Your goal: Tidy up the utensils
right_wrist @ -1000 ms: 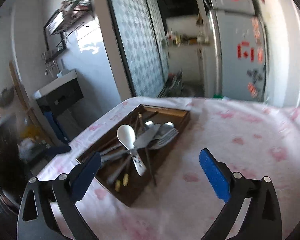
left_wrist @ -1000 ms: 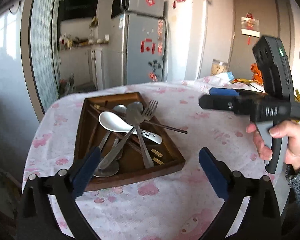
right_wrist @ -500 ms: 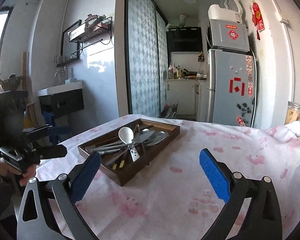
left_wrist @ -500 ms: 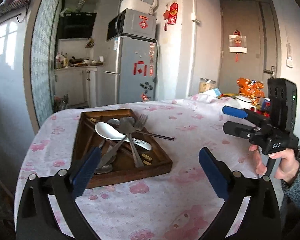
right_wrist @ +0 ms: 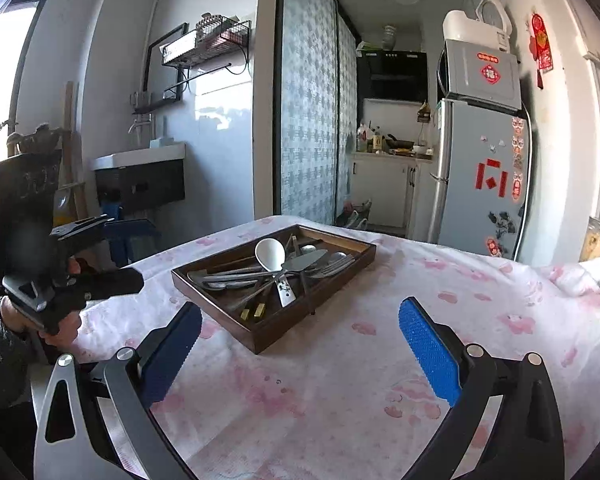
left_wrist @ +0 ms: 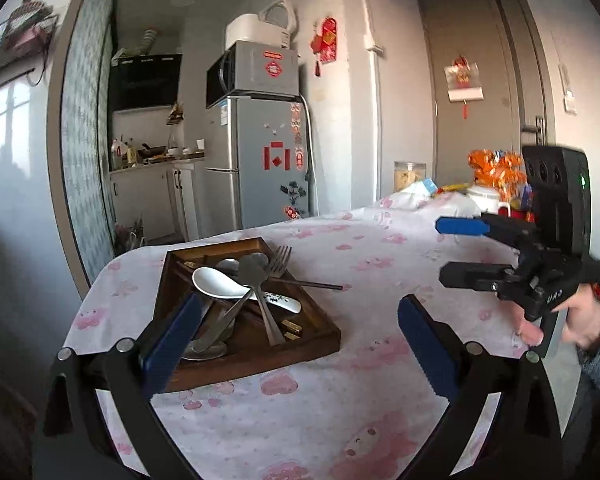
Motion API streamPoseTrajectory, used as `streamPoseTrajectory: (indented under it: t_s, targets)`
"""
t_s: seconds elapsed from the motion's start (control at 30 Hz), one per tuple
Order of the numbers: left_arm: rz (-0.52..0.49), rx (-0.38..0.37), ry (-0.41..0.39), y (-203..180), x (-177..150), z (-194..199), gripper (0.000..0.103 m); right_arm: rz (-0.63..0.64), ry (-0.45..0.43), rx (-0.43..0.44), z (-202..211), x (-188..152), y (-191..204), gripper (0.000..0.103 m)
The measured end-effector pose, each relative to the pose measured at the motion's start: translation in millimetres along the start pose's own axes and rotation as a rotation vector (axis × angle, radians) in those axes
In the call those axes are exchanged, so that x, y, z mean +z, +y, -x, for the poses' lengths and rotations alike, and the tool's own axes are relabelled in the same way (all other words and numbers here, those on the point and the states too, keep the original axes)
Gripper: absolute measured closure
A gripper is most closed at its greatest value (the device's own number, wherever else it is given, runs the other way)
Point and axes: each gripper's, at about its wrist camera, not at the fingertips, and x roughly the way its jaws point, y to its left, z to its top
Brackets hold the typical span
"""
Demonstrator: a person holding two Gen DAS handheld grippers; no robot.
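A dark wooden tray sits on a table with a pink-flowered cloth, holding a jumbled pile: a white ceramic spoon, a metal fork, metal spoons and dark chopsticks, one poking over the tray's rim. Only the right wrist view shows a sink beyond the tray; only the left shows a door. The left gripper and right gripper both gape wide, empty, near the tray.

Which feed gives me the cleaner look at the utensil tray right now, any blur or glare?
Left wrist: tray sharp, evenly lit, but the left gripper finger overlaps its near corner. Right wrist: tray sharp and unblocked; window blown out, left gripper's body blurred at frame edge.
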Motion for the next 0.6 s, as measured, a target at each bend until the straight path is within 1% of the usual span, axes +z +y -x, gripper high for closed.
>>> streamPoseTrajectory:
  t_s: [0.6]
  targets:
    - [-0.001, 0.017, -0.012, -0.2, 0.1, 2.3, 0.003, -0.008, -0.010, -0.011, 2.6, -2.3, -0.1, 0.003]
